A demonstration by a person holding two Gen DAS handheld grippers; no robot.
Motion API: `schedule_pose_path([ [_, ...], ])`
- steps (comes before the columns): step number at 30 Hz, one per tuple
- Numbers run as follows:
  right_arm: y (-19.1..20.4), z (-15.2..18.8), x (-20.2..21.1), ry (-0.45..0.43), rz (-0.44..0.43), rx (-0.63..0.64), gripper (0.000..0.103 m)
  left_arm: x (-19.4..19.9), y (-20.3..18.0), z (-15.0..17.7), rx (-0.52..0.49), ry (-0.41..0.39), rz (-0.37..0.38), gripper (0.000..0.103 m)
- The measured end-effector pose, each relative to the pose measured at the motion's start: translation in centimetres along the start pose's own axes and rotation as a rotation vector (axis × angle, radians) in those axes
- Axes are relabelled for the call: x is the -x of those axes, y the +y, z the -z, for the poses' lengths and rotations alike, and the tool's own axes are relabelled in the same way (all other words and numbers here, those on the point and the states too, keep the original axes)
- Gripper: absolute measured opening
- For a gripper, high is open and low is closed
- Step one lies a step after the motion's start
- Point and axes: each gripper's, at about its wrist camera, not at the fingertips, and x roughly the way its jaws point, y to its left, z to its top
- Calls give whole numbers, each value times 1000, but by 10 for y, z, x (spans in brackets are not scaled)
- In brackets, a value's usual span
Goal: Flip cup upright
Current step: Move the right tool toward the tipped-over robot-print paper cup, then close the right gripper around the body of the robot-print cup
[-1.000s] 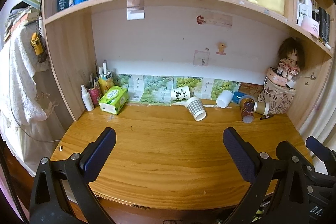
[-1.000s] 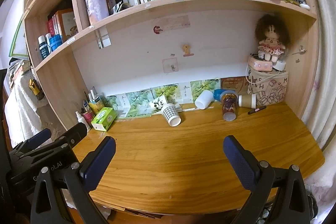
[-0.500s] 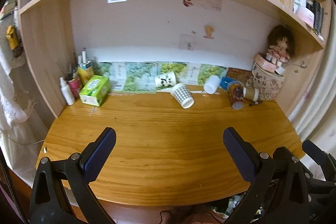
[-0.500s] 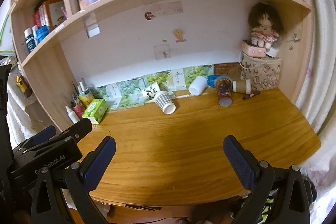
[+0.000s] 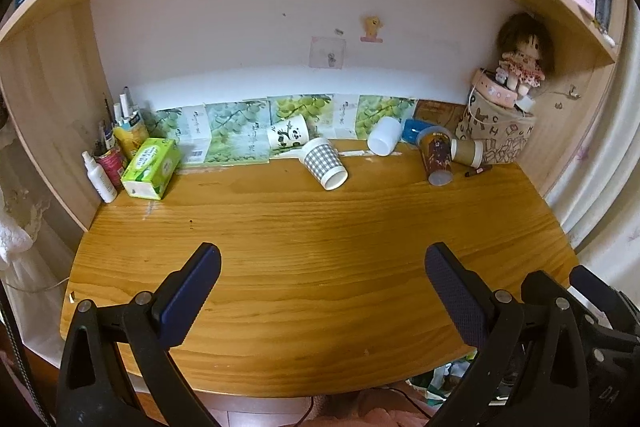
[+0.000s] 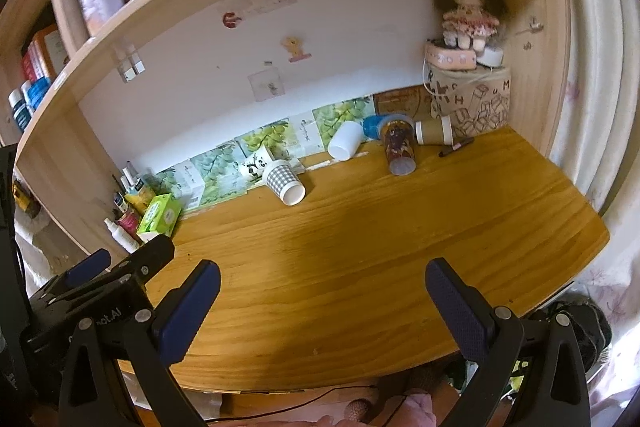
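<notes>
A wooden desk (image 5: 320, 267) set in a shelved alcove fills both views, with a white back wall (image 5: 248, 39) far ahead of the grippers. The left gripper (image 5: 322, 291) and right gripper (image 6: 322, 299) hover over the near edge, both spread wide and holding nothing. The checked cup (image 5: 324, 163) lies on its side well ahead, mouth toward the grippers, beside a panda cup (image 5: 288, 137). Since a second ago both cameras have tipped downward, so the upper shelf books have mostly left view.
</notes>
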Motion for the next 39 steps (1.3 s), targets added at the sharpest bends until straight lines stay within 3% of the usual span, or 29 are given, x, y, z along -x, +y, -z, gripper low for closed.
schedule_pose_path([
  [15, -67, -58, -64, 126, -84, -72, 102, -60, -57, -34, -2, 124, -36, 102],
  [31, -139, -144, -188, 321, -187, -156, 102, -140, -110, -76, -6, 252, -53, 102],
  [39, -151, -177, -262, 370, -204, -168, 102, -180, -108, -86, 102, 287, -10, 102],
])
